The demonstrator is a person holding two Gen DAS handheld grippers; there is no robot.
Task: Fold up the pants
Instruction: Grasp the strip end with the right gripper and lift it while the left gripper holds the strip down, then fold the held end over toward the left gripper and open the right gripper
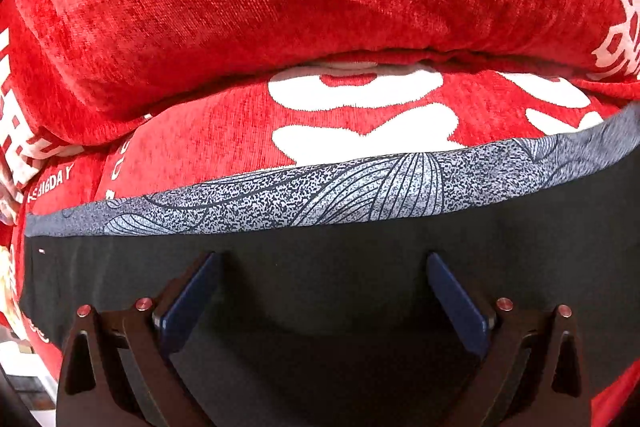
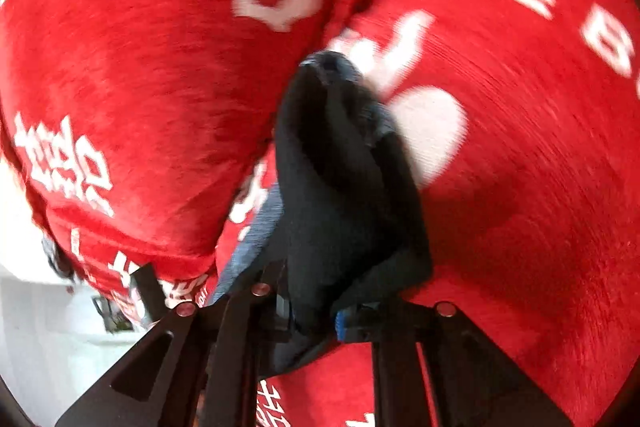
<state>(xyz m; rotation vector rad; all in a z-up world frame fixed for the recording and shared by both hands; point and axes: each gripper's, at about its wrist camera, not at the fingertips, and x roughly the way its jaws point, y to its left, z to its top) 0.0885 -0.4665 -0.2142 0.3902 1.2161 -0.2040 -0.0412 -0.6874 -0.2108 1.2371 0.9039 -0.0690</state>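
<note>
In the left wrist view, nearest the lens, I see the left gripper [image 1: 324, 267] at the bottom of the frame with its two blue-padded fingers [image 1: 192, 303] spread wide apart. It is released and grasps nothing. Beneath and between the fingers lie the black fabric pants [image 1: 320, 307], filling the lower third of the frame. Just above them, a grey speckled waistband with a leaf-line print [image 1: 340, 191] runs as a band from centre left to the right edge. It looks fairly straight and flat here.

Beyond the band, in the middle and upper frame, is the red plush sofa cover with white lettering and shapes [image 1: 224, 139] – seat cushion first, then back cushion above it.

In the right wrist view, the right gripper [image 2: 316, 311] sits at bottom centre, clenched on a bunched part of the same black pants [image 2: 340, 195]. The cloth rises from the jaws in a thick gathered fold toward frame centre. A strip of the grey band shows at its left side. The frame is blurred, so I cannot tell which edge of the garment is pinched. Behind it, the red cover fills the rest of the frame.

Progress, as I judge it – early to middle. One end lies spread on the seat; the other is gathered and lifted in the right gripper. No finished fold is visible. Remaining: lay the lifted portion over the flat portion, align the edges, release.
</note>
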